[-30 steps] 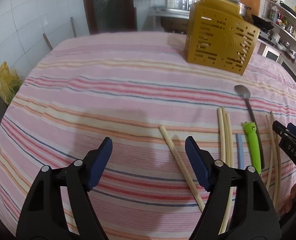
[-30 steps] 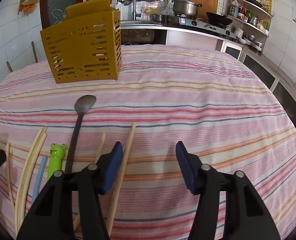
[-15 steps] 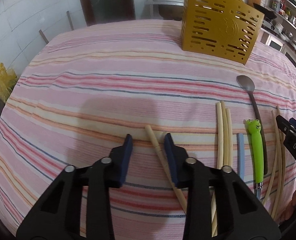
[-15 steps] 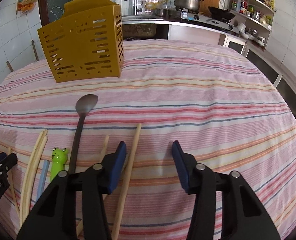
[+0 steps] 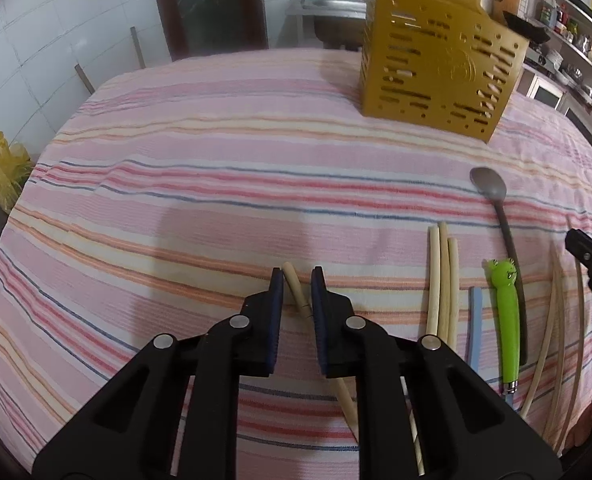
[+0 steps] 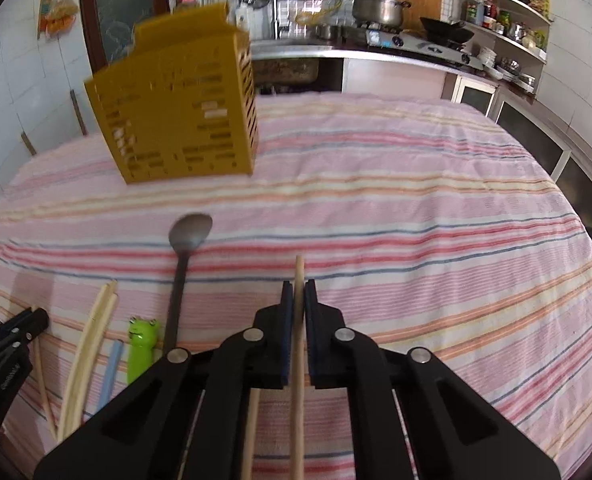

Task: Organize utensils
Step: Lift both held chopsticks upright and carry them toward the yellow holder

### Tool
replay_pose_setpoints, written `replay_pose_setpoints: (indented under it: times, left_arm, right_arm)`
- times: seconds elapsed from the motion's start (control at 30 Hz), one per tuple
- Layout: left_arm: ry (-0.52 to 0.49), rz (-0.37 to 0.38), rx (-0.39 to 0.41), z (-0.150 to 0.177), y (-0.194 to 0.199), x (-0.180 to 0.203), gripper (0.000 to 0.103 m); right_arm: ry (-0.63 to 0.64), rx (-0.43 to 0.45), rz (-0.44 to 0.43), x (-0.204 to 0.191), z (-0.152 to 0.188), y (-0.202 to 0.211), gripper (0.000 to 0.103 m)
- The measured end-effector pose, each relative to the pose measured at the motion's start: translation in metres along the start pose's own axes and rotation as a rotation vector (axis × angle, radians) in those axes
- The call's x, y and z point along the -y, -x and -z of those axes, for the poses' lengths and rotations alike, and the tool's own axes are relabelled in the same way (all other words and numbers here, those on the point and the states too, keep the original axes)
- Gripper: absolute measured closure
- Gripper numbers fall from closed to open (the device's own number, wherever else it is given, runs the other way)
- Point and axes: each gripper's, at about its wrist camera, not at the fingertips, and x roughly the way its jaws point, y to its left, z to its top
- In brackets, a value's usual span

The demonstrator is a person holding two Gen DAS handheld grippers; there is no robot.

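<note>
Low in the left wrist frame, the left gripper (image 5: 297, 276) has just been closing, its jaws now narrow around a pale chopstick (image 5: 292, 280) lying on the striped tablecloth (image 5: 216, 184). In the right wrist frame, the right gripper (image 6: 298, 288) clamps another chopstick (image 6: 299, 272) at centre bottom. The yellow slotted utensil holder (image 6: 176, 120) stands upper left; a spoon (image 6: 188, 236) lies below it.
</note>
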Motion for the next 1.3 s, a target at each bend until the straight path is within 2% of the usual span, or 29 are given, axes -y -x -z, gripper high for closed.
replay_pose_setpoints:
  times: [0.17, 0.3, 0.4, 0.5, 0.67, 0.8, 1.3]
  left_arm:
    - [0.01, 0.005, 0.086, -0.005, 0.023, -0.004, 0.091]
    - [-0.004, -0.002, 0.193, -0.007, 0.054, -0.005, 0.092]
    - [-0.032, -0.01, 0.278, -0.009, 0.076, -0.004, 0.098]
    - [-0.061, -0.02, 0.365, -0.009, 0.101, -0.001, 0.098]
    - [-0.083, -0.016, 0.449, -0.014, 0.128, 0.0, 0.098]
    - [-0.075, -0.011, 0.48, -0.016, 0.141, -0.008, 0.098]
    - [-0.044, 0.042, 0.503, -0.012, 0.146, -0.032, 0.098]
  right_arm:
    - [-0.025, 0.106, -0.033, 0.007, -0.002, 0.032, 0.097]
    - [-0.024, 0.193, -0.059, 0.012, -0.004, 0.058, 0.097]
    - [-0.02, 0.26, -0.064, 0.013, -0.008, 0.077, 0.097]
    - [-0.009, 0.302, -0.073, 0.013, -0.013, 0.091, 0.097]
    - [0.0, 0.35, -0.1, 0.012, -0.015, 0.106, 0.097]
    - [0.002, 0.383, -0.111, 0.012, -0.013, 0.117, 0.097]
    - [-0.012, 0.473, -0.141, 0.008, -0.009, 0.13, 0.097]
